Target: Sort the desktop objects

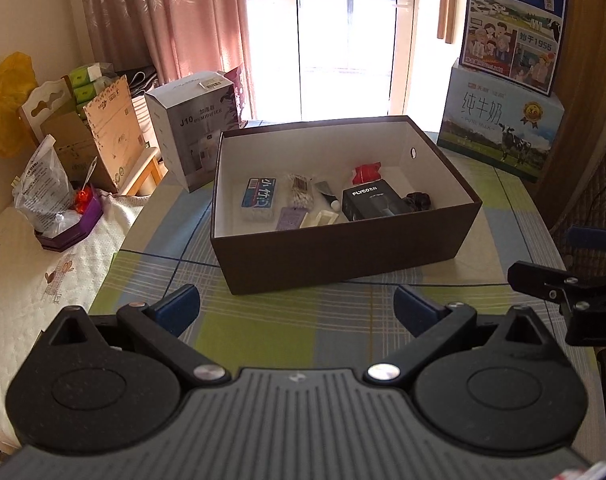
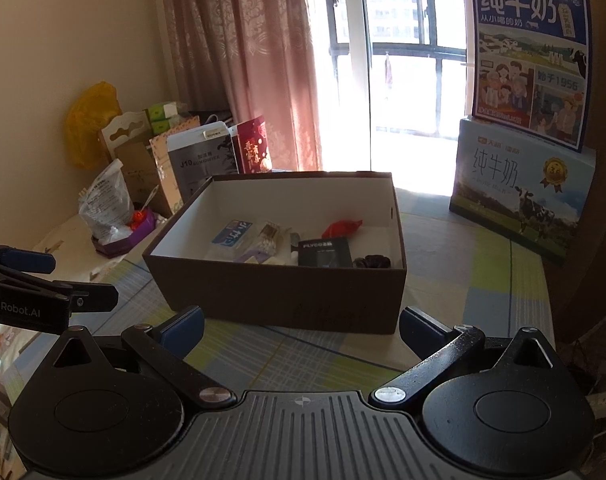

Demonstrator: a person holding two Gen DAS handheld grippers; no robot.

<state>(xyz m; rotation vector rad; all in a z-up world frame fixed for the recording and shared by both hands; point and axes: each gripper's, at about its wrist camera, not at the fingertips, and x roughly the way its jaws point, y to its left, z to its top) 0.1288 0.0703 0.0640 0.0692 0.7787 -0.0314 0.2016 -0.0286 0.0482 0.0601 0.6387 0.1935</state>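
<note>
we hold the left gripper (image 1: pixel 297 306) and right gripper (image 2: pixel 301 330) apart and empty near the brown box (image 1: pixel 343 256) mid-table, where the sorted items (image 1: pixel 331 200) lie, so we judge retreating level, clear of its near wall, best.

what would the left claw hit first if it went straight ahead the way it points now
Most likely the near wall of the brown box. The open left claw is empty and aims at it over bare tablecloth, with nothing seen between; its height against the rim is hard to judge.
</note>
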